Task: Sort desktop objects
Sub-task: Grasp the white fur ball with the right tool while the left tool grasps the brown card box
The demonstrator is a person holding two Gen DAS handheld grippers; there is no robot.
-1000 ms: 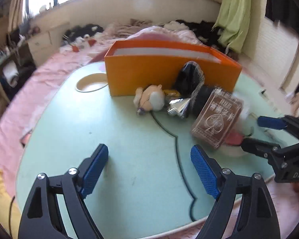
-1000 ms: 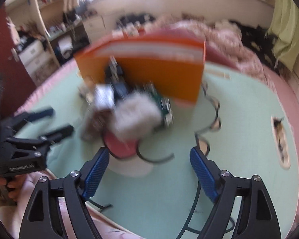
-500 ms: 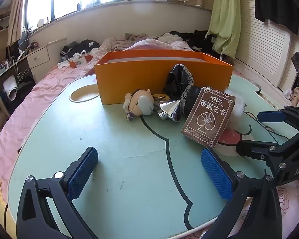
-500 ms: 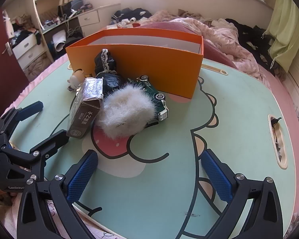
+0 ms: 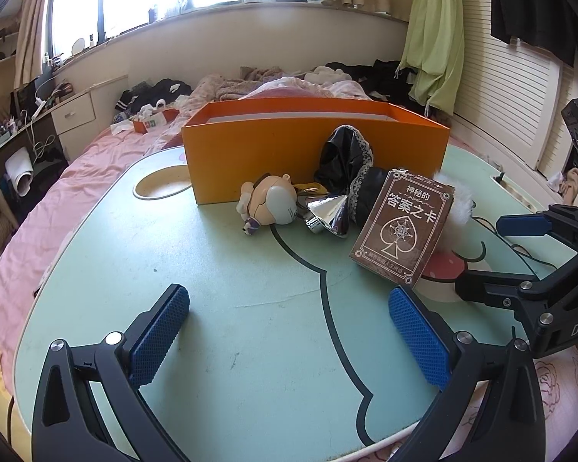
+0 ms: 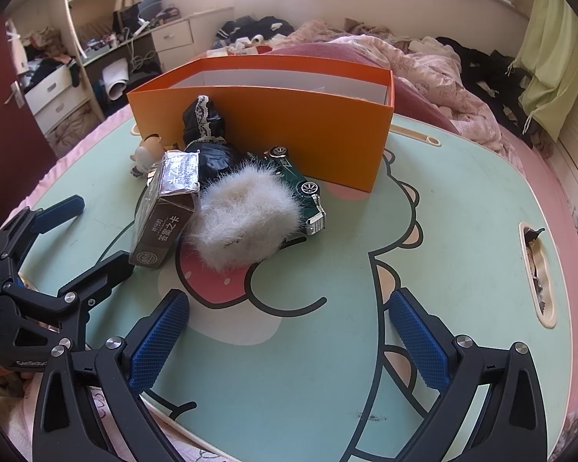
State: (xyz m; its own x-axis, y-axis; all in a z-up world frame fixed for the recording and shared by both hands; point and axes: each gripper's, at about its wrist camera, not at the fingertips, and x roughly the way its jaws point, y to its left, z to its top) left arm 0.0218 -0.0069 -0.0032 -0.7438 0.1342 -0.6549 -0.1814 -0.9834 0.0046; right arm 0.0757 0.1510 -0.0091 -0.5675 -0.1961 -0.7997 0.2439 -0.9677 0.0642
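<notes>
An orange box (image 5: 316,150) (image 6: 266,123) stands open at the back of the green table (image 5: 231,308). In front of it lie a small doll (image 5: 269,204), a silver cone (image 5: 327,211), a black lace-trimmed cloth (image 5: 343,154) (image 6: 204,123), a brown card box (image 5: 400,227) (image 6: 165,211), a white fluffy piece (image 6: 246,215) and a green toy car (image 6: 300,188). My left gripper (image 5: 289,331) is open and empty near the front edge. My right gripper (image 6: 289,335) is open and empty, short of the fluffy piece; it also shows in the left wrist view (image 5: 493,254).
The table sits on a pink bed (image 5: 57,184) with clothes heaped behind. A round recess (image 5: 162,188) is left of the box and a slot (image 6: 535,269) is near the table's right rim. Drawers and shelves (image 6: 57,84) stand at the left.
Both grippers have opened wider and steadied; the views have levelled and pulled back slightly. The objects on the table have not moved.
</notes>
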